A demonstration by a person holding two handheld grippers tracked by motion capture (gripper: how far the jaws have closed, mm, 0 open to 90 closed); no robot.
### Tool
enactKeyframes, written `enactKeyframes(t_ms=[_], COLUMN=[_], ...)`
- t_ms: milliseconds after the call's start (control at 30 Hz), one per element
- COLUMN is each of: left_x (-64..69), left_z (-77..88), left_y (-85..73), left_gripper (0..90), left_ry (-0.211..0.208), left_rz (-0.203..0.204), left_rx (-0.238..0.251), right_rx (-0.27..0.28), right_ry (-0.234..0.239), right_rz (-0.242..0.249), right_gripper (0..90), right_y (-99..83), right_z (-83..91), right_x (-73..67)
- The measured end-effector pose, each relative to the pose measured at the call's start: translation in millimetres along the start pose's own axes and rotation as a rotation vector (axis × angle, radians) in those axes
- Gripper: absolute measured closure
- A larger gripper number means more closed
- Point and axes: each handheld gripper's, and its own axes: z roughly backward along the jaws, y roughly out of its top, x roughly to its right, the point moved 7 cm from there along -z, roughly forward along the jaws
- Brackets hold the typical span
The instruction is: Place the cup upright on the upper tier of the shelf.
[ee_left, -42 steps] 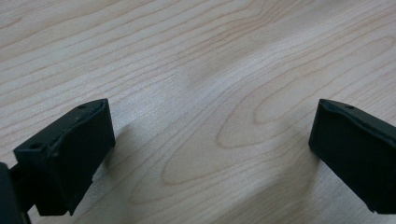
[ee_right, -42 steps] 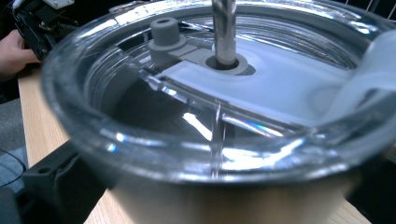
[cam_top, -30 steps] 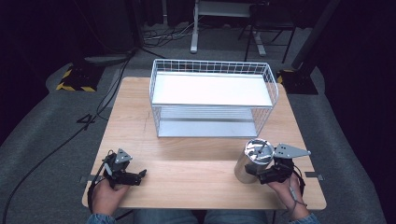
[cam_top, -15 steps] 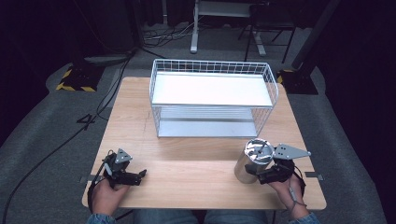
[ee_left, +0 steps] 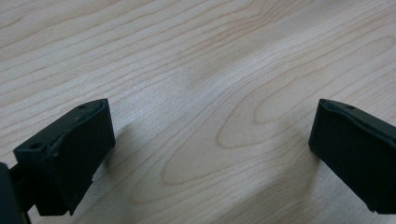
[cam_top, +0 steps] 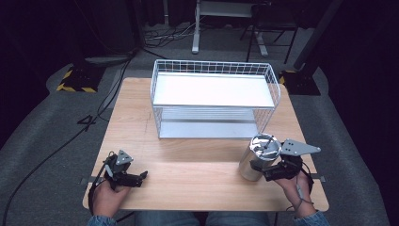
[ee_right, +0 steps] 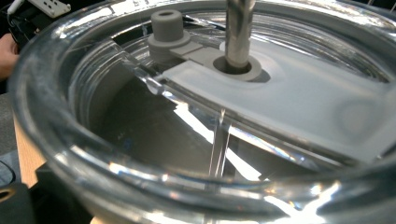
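From the high view, a wooden worktop (cam_top: 197, 165) carries a white wire basket (cam_top: 214, 99) at its far middle; a steel tumbler (cam_top: 259, 157) stands upright near the right front, clear of the basket; the right tool (cam_top: 259, 170) sits against the tumbler's near side, its jaws either side of the wall; the left tool (cam_top: 136, 178) rests on the worktop at the left front, well apart from the tumbler.

In the left gripper view, the left tool (ee_left: 210, 154) has its jaws spread wide over bare wood.

In the right gripper view, the tumbler's clear lid (ee_right: 233, 102) looms very close, with a grey slider and a metal straw (ee_right: 239, 32) through its hole; I cannot tell how tightly the right tool grips.
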Motion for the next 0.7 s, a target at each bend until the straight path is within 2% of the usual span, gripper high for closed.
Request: enactKeyframes(t_ms=[300, 700], left_x=[0.0, -0.1], left_z=[0.0, 0.1], left_y=[0.0, 0.0], left_gripper=[0.6, 0.6], left_ry=[0.000, 0.000], left_rz=[0.000, -0.001], left_rx=[0.000, -0.001], right_rx=[0.020, 0.022], right_ry=[0.006, 0.013], right_rz=[0.007, -0.008], right_gripper=[3.6, 3.6], right_y=[29.9, 52.3], right_z=[10.4, 16.8], right_x=[2.1, 6.1])
